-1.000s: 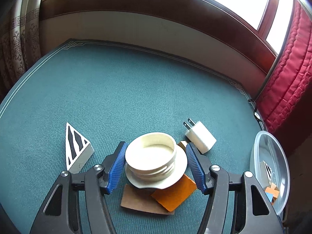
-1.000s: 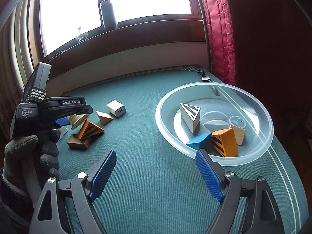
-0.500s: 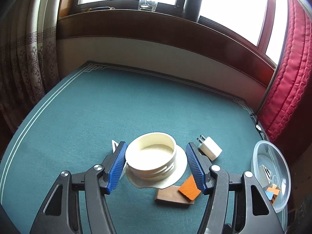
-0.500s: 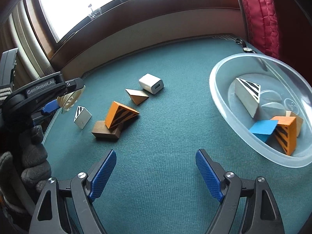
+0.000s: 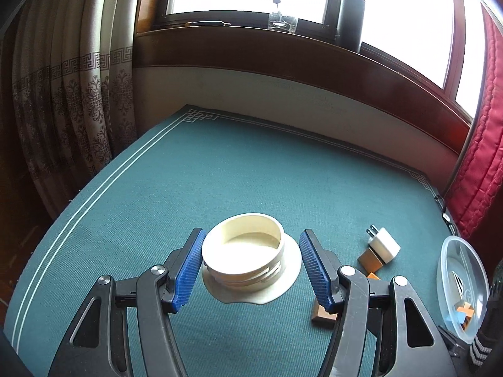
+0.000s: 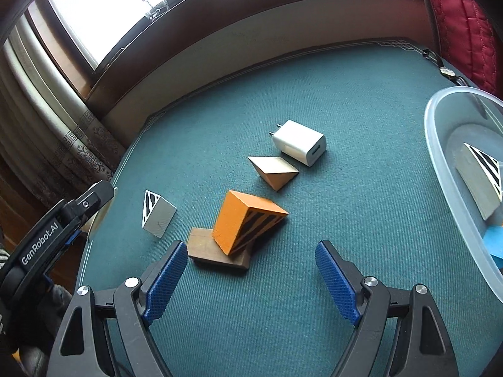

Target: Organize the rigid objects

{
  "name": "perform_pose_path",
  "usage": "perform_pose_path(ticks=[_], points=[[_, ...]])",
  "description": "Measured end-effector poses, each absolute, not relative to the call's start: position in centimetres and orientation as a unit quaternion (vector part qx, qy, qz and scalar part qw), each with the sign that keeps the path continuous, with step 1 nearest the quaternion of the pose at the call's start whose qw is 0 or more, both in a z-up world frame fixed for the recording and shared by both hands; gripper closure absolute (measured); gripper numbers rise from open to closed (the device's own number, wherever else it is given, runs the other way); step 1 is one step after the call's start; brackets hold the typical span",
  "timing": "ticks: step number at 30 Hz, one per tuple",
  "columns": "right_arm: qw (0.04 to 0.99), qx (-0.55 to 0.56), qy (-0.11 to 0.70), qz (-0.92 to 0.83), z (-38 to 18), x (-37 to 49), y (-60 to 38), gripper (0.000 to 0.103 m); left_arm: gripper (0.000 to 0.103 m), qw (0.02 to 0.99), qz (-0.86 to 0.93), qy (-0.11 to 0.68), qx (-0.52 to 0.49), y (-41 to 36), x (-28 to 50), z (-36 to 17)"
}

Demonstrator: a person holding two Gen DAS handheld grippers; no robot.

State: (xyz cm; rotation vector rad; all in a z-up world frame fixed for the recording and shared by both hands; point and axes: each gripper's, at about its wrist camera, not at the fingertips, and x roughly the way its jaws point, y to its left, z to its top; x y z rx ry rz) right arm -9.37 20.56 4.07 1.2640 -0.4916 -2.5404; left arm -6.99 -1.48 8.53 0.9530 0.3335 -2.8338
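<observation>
Now higher, the left tongs (image 5: 251, 265) carry the cream ring (image 5: 243, 253); the right tongs (image 6: 248, 279), wide, near the orange wedge (image 6: 243, 223).

Both grippers raised above the table.
Left gripper (image 5: 251, 267): jaws clamped on a cream flanged ring (image 5: 248, 259). Right gripper (image 6: 248, 279): jaws spread wide, holding nothing.

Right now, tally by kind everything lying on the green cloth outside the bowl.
Wedges: 3 (white striped, orange striped, plain wood)
Flat brown block: 1
White charger: 1
Total: 5
Not counted: cream ring, held in left gripper.
</observation>
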Motion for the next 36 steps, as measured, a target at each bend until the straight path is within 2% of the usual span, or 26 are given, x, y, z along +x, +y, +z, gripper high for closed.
perform_pose_path(ticks=[2,8,11,16,22,24,36], points=[[0.132,0.438,-0.169,-0.873,3.9,-10.0,20.0,0.017,0.041,0.073,-0.939,0.116,0.316,-2.0,-7.0,8.5],[0.123,0.441,-0.153,-0.876,3.5,-11.7,18.4,0.028,0.041,0.081,-0.935,0.126,0.322,-2.6,-7.2,8.0],[0.115,0.439,-0.143,-0.88,3.5,-12.1,18.0,0.035,0.041,0.079,-0.934,0.125,0.325,-2.4,-7.3,7.8],[0.088,0.433,-0.109,-0.89,3.4,-11.9,17.6,0.057,0.041,0.077,-0.933,0.126,0.328,-2.3,-7.4,7.6],[0.085,0.431,-0.108,-0.892,3.4,-11.1,18.1,0.066,0.041,0.074,-0.933,0.125,0.329,-2.1,-7.6,7.6],[0.084,0.431,-0.112,-0.891,3.5,-10.7,18.6,0.069,0.041,0.071,-0.933,0.123,0.329,-1.8,-7.6,7.5],[0.083,0.413,-0.137,-0.896,4.7,-7.5,20.3,0.069,0.041,0.053,-0.936,0.114,0.328,-0.4,-7.1,7.6]])
